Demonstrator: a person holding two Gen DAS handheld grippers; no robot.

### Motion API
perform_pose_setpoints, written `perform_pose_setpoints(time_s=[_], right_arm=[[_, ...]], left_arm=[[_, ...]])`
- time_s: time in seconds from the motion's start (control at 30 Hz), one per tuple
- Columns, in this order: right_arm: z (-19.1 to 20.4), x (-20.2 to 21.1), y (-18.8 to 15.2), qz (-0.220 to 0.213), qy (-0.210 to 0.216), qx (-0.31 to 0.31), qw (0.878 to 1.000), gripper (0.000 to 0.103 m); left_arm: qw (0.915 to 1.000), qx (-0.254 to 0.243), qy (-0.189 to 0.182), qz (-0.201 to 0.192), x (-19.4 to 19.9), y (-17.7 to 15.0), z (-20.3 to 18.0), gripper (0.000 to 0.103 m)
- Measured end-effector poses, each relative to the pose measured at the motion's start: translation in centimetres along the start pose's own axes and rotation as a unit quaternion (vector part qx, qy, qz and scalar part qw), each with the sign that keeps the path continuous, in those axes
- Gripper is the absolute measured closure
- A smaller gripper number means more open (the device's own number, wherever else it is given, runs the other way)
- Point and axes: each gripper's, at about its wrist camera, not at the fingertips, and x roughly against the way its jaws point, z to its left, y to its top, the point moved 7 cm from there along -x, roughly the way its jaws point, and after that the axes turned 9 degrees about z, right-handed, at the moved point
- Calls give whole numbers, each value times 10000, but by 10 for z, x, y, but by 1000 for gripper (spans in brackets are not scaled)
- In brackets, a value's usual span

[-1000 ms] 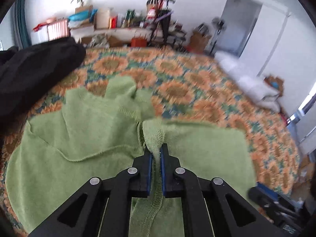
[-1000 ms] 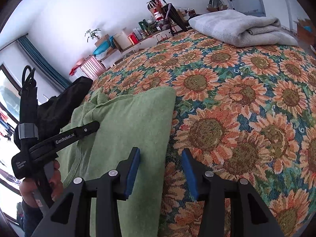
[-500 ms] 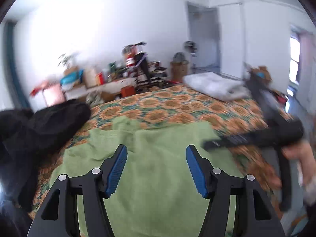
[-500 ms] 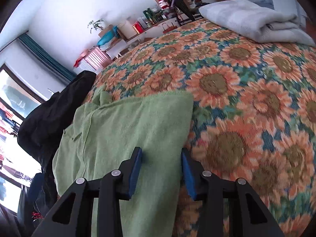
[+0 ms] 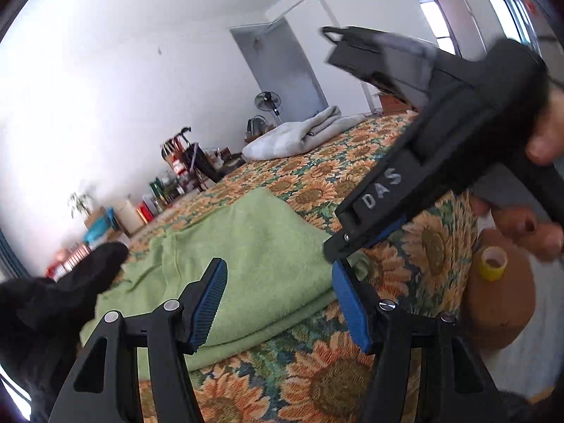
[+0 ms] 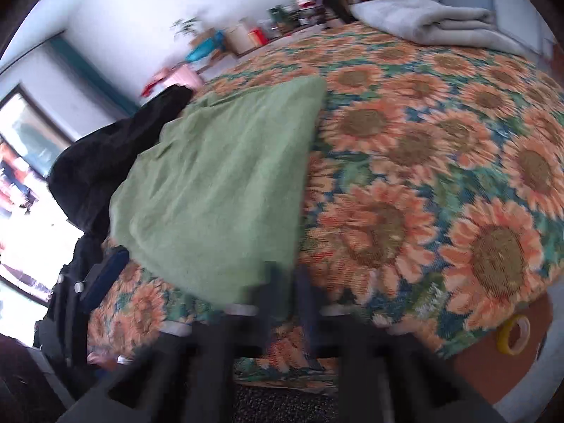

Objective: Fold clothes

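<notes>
A green garment lies folded on the sunflower bedspread; it also shows in the right wrist view. My left gripper is open and empty, just off the garment's near edge. My right gripper is badly blurred at the garment's near right corner; its jaws look close together around that corner. In the left wrist view the right gripper comes in from the right, its tip at the garment's corner.
A black garment lies left of the green one. A folded grey blanket sits at the far end of the bed. A yellow tape roll rests on a brown stool by the bed's near right corner. Shelves with clutter line the far wall.
My left gripper let go of the garment's edge, opened and drew back to the bed's near edge. My right gripper moved down to the garment's near right corner, its jaws narrowing.
</notes>
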Motion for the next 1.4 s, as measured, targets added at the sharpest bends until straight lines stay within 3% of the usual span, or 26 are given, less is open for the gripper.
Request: perform_pose_setpoints(time_s=[0.13, 0.2, 0.33, 0.5, 0.53, 0.57, 0.6, 0.63, 0.8, 0.9, 0.97, 1.13, 1.3, 1.33, 1.37, 1.4], right_arm=[[15, 13, 9, -182, 414, 196, 9988, 99], [20, 19, 16, -252, 668, 224, 9972, 99], [21, 26, 29, -340, 695, 351, 9964, 99], [19, 27, 32, -337, 654, 413, 9964, 98], [17, 29, 32, -369, 646, 418, 9963, 94], [10, 33, 35, -496, 717, 311, 9957, 91], [0, 36, 40, -656, 804, 75, 9946, 71], [-11, 38, 46, -772, 916, -177, 9926, 53], [-32, 5, 71, -338, 1529, -874, 9838, 53], [-26, -10, 84, -217, 1678, -949, 9810, 52], [-21, -20, 94, -154, 1666, -965, 9812, 45], [-12, -50, 112, 107, 1813, -1083, 9774, 45], [-19, -62, 129, -66, 1866, -1359, 9730, 45], [-17, -57, 130, -143, 1932, -1358, 9716, 49], [-11, -39, 129, -350, 1918, -1276, 9725, 62], [-5, -21, 128, -558, 1902, -1194, 9729, 86]], left_arm=[[9972, -576, 486, 3, -2, -2, -20, 40], [9958, -758, 515, -38, -5, 2, -32, 40], [9968, -677, 420, -1, -16, 15, -35, 40], [9948, -824, 425, 413, -48, 20, -33, 40], [9945, -827, 450, 451, -52, 21, -33, 51], [9947, -731, 544, 475, -55, 21, -29, 84], [9947, -627, 644, 498, -57, 21, -26, 96], [9956, -492, 576, 557, -59, 19, -23, 96], [9964, 549, 99, 644, -52, 22, -2, 96], [9881, 1429, -157, 552, -44, 27, 26, 96], [9816, 1836, -217, 467, -39, 30, 44, 96], [9773, 2096, -111, 302, -21, 31, 62, 96], [9765, 2137, -46, 283, -19, 24, 74, 96], [9757, 2170, -48, 288, -19, 24, 76, 96], [9750, 2202, -47, 292, -18, 23, 77, 96], [9743, 2234, -47, 296, -17, 22, 79, 96]])
